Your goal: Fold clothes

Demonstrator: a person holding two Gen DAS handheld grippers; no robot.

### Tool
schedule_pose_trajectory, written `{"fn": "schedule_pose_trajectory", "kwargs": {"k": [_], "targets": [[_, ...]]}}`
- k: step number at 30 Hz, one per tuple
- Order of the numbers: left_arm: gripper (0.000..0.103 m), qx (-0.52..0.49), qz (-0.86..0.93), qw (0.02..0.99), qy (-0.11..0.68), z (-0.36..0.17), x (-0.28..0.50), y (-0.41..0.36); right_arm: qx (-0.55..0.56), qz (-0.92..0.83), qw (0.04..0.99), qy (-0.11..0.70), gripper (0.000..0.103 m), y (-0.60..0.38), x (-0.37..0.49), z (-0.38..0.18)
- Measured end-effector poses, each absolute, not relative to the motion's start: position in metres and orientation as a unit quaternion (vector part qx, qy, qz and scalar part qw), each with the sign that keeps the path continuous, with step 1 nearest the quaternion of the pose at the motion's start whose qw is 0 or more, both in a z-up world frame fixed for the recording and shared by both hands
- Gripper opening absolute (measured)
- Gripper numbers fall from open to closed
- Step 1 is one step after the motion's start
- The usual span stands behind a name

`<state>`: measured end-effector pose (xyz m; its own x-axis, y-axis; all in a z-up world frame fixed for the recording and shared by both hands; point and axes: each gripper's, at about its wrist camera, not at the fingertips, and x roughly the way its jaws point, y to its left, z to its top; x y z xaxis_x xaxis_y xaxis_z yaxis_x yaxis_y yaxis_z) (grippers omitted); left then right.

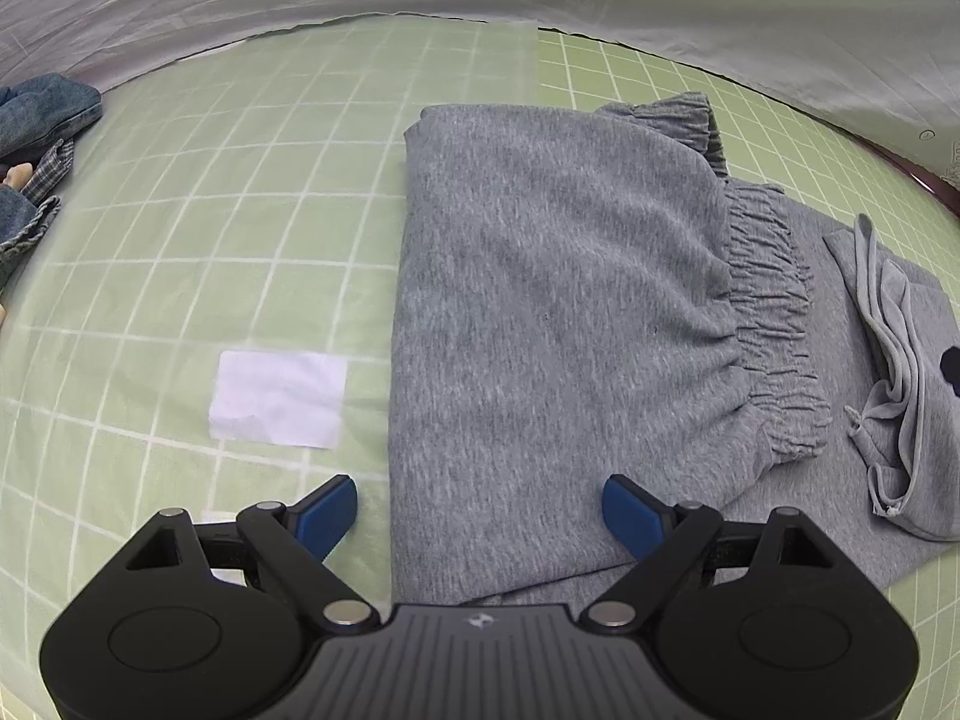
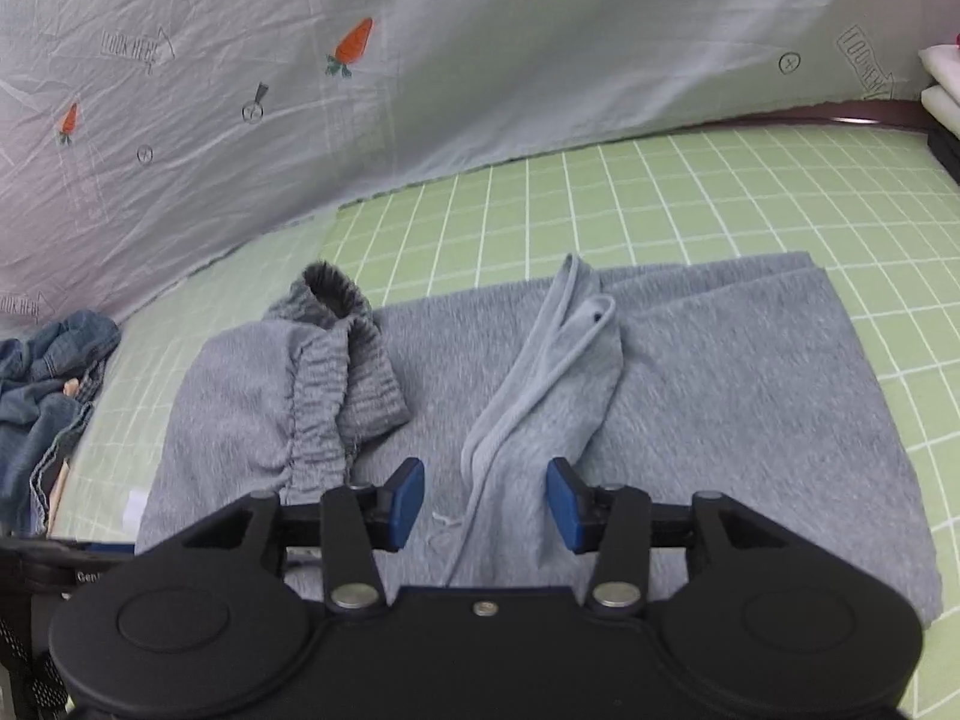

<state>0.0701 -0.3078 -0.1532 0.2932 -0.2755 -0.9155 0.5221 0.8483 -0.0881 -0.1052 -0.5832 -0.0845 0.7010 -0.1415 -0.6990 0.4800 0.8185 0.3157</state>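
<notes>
Grey sweatpants [image 1: 540,276] lie folded on the green grid mat [image 1: 198,228]. Their ribbed cuffs [image 1: 774,324] rest across the lower layer, and the drawstring [image 1: 894,336] lies loose on the waist part at the right. My left gripper [image 1: 480,501] hovers open and wide over the near edge of the folded legs, with nothing held. In the right wrist view the same sweatpants [image 2: 750,372] spread across the mat. My right gripper [image 2: 486,495] stands open over a raised fold and the drawstring [image 2: 528,378]. Its blue pads [image 2: 408,495] are clear of the cloth.
A heap of denim clothes [image 1: 42,120] [image 2: 48,384] lies at the mat's left edge. A white patch [image 1: 279,399] is stuck on the mat left of the sweatpants. A pale sheet with carrot prints [image 2: 354,42] hangs behind. White folded items [image 2: 942,90] sit at the far right.
</notes>
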Motion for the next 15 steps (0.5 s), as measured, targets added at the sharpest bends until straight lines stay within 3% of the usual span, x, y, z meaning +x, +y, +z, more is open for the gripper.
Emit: {"fn": "schedule_pose_trajectory", "kwargs": {"k": [2,6,15], "targets": [[0.089,0.107,-0.246,0.798,0.54,-0.152,0.072,-0.305,0.256,-0.208,0.889,0.318,0.037,-0.596,-0.108,-0.078],[0.089,0.095,-0.232,0.807,0.535,-0.149,0.082,-0.3,0.207,-0.276,0.866,0.362,0.028,-0.617,-0.097,-0.092],[0.089,0.087,-0.22,0.811,0.535,-0.148,0.096,-0.299,0.136,-0.239,0.87,0.409,0.028,-0.615,-0.037,-0.125]]}}
